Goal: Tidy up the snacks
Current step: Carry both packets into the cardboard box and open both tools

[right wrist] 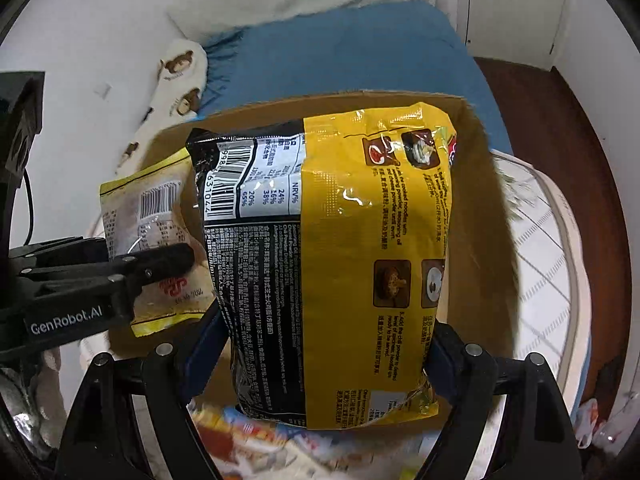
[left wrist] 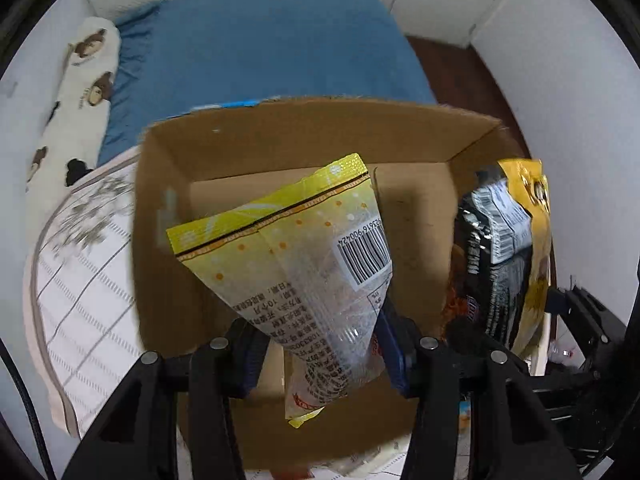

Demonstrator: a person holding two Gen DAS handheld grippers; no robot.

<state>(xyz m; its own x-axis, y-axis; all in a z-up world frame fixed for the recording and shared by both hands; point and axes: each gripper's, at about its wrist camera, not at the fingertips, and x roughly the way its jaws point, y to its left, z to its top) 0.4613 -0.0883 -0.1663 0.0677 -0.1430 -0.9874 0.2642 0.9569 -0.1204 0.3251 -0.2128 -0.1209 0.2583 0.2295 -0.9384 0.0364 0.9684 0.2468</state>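
You are mid-carry, both loads over open cardboard box (left wrist: 304, 140), which looks empty inside. Left gripper (left wrist: 320, 344): fingers pinched narrow on lower part of pale yellow snack pouch (left wrist: 288, 248), pouch hanging above box floor. Right gripper (right wrist: 320, 360): fingers spread wide, clamped on sides of yellow-black instant noodle pack (right wrist: 332, 240), at box's right wall. Next move, by my reading: lower each inside walls, then let go; keep packs apart so they lie side by side.

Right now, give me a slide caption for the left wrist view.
Left gripper holds a yellow snack bag over the open cardboard box, beside the noodle packet.
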